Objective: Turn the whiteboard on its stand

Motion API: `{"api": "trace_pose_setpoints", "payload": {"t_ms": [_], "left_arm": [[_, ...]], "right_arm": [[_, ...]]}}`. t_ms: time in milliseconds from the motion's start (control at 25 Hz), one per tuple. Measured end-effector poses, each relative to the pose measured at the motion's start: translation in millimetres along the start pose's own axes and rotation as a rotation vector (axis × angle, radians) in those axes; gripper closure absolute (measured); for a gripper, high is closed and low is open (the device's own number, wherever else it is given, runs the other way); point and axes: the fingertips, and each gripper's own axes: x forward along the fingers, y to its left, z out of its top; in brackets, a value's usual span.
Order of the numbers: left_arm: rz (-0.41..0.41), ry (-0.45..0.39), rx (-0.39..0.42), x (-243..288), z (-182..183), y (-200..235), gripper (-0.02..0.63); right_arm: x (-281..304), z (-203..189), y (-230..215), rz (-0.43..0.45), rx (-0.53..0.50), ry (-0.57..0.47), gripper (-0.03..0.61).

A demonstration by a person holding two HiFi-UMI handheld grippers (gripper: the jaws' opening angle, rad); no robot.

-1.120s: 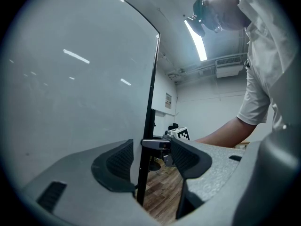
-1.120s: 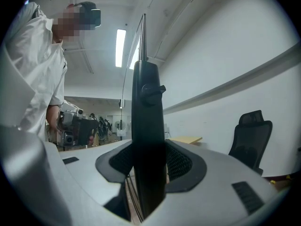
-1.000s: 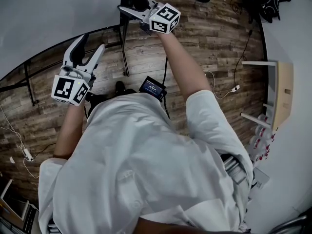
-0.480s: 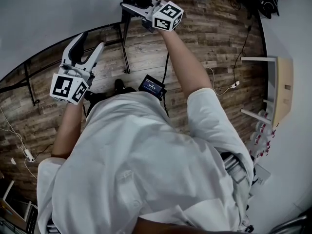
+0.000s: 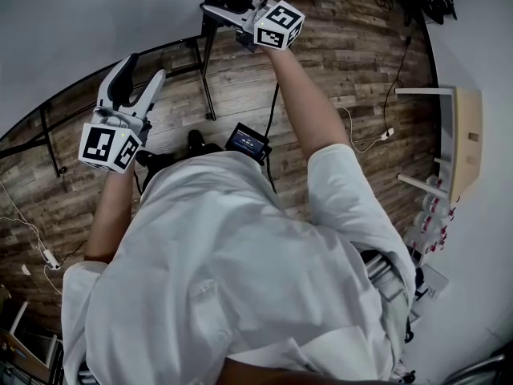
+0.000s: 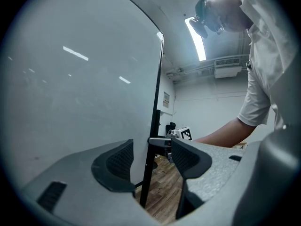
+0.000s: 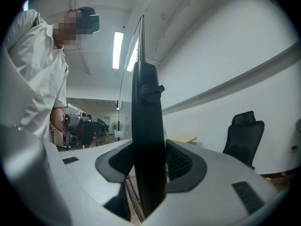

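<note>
right gripper on the post, left one waiting

the whiteboard [image 5: 80,30] stands upright on its stand [image 5: 207,79] just ahead of the person, its big pale face filling the upper left of the head view. the right gripper [image 5: 218,6] is at the board's end, closed around the black side post [image 7: 146,107]: the post fills the gap and both ribbed pads look pressed against it. the left gripper [image 5: 147,69] hovers near the board's face with its jaws standing well apart and nothing in them.

how will it handle? the panel looks broad, flat and stiff, so it should swing as one piece and not flex. its face looks glossy and slippery with nothing to pinch, so the framed edge or the post seems the sensible hold. that post is smooth and rigid, so the right pads could slide along it. a knob [image 7: 151,91] sits on the post above the right gripper; if it locks the board, forcing the turn may drag the whole stand across the wooden floor [image 5: 337,54].
</note>
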Motion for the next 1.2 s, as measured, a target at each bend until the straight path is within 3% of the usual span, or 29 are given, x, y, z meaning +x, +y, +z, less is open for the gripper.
{"api": "trace_pose_setpoints", "payload": {"t_ms": [1200], "left_arm": [[-0.04, -0.003, -0.012, 5, 1, -15, 0.356]], "right_arm": [[-58, 1, -24, -0.118, 0.039, -0.021, 0.38]]}}
